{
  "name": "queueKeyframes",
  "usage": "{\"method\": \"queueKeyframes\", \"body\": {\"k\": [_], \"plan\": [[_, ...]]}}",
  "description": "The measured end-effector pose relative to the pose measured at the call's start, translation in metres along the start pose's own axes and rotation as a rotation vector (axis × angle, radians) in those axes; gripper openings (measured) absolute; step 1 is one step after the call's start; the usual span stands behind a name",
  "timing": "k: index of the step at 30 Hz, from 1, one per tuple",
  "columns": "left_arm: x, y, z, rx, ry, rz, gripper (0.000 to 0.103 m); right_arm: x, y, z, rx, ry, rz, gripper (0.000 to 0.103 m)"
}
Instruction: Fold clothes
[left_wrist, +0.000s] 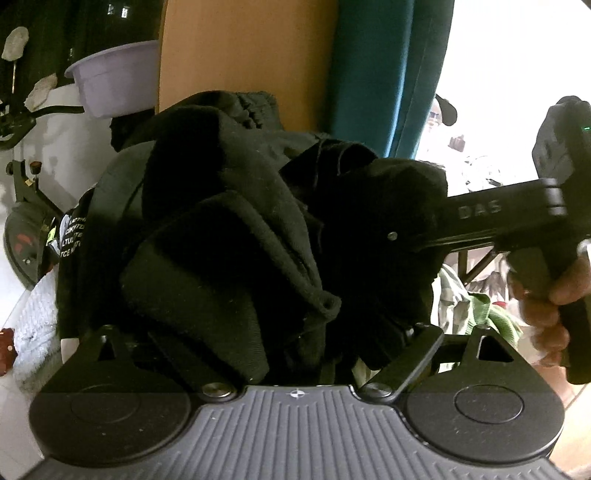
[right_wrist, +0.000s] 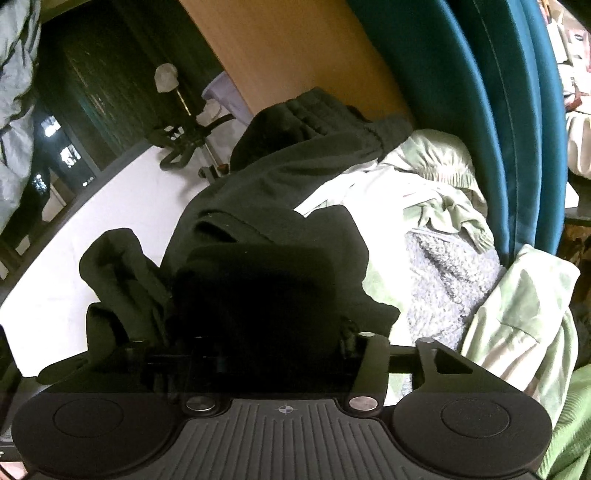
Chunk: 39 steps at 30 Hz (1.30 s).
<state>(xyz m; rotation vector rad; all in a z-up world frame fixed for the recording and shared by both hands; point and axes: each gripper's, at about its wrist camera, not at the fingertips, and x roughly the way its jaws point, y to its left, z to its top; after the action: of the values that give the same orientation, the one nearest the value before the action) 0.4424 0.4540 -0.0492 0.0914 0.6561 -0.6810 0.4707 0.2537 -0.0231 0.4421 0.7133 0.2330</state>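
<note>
Black cloth (left_wrist: 229, 236) fills the foreground, bunched over the left hand-held gripper (left_wrist: 295, 354), whose fingers are buried in it, so I cannot tell how far they are parted, though it seems to have a hold. Further right, the right hand-held gripper (left_wrist: 399, 236) reaches in sideways, its tip clamped into the same garment, a hand (left_wrist: 554, 295) on its grip (probably so the two can lift it and spread it for folding). Counted: two grippers, one black garment held above the white tabletop (right_wrist: 92, 221), and right of it a heap of at least three pale green and grey pieces (right_wrist: 443, 229) waiting.
</note>
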Motion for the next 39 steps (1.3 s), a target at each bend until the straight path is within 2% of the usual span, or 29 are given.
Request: {"method": "queueKeyframes", "body": {"k": [4,7,9,10,12,13,14,15,17,25,27,36,39], "plan": [[0.006,-0.003,0.0,-0.02,0.001,0.018,0.096,0.003,0.005,-0.003,-0.058,-0.007,-0.039,0.056],[0.01,-0.008,-0.002,-0.008,0.013,0.038,0.097,0.008,0.009,-0.005,-0.087,-0.003,-0.056,0.055],[0.011,-0.011,-0.004,0.012,0.014,0.054,0.094,0.009,0.009,-0.006,-0.069,0.004,-0.052,0.05],[0.01,-0.012,-0.004,0.013,0.013,0.061,0.091,0.009,0.01,-0.006,-0.067,0.007,-0.051,0.044],[0.006,-0.013,-0.003,0.011,0.012,0.077,0.069,0.008,0.016,-0.005,-0.087,0.016,-0.058,0.035],[0.002,-0.013,-0.003,0.011,0.012,0.079,0.063,0.007,0.019,-0.005,-0.1,0.019,-0.063,0.031],[-0.001,-0.012,-0.003,0.013,0.013,0.076,0.053,0.005,0.023,-0.005,-0.118,0.021,-0.068,0.03],[-0.004,-0.011,-0.003,0.017,0.016,0.07,0.047,0.004,0.026,-0.005,-0.132,0.023,-0.073,0.029],[-0.005,-0.008,-0.003,0.021,0.024,0.061,0.045,0.005,0.027,-0.006,-0.14,0.027,-0.079,0.029],[0.006,-0.004,-0.002,-0.003,0.051,0.061,0.052,0.007,0.028,-0.01,-0.153,0.023,-0.09,0.03],[0.008,-0.001,-0.001,-0.025,0.061,0.052,0.055,0.006,0.027,-0.012,-0.151,0.016,-0.086,0.03],[0.01,0.021,0.001,-0.159,0.081,-0.022,0.056,0.009,0.023,-0.015,-0.138,-0.003,-0.089,0.032],[0.012,0.024,0.001,-0.185,0.089,-0.028,0.062,0.01,0.026,-0.016,-0.148,0.0,-0.098,0.032]]}}
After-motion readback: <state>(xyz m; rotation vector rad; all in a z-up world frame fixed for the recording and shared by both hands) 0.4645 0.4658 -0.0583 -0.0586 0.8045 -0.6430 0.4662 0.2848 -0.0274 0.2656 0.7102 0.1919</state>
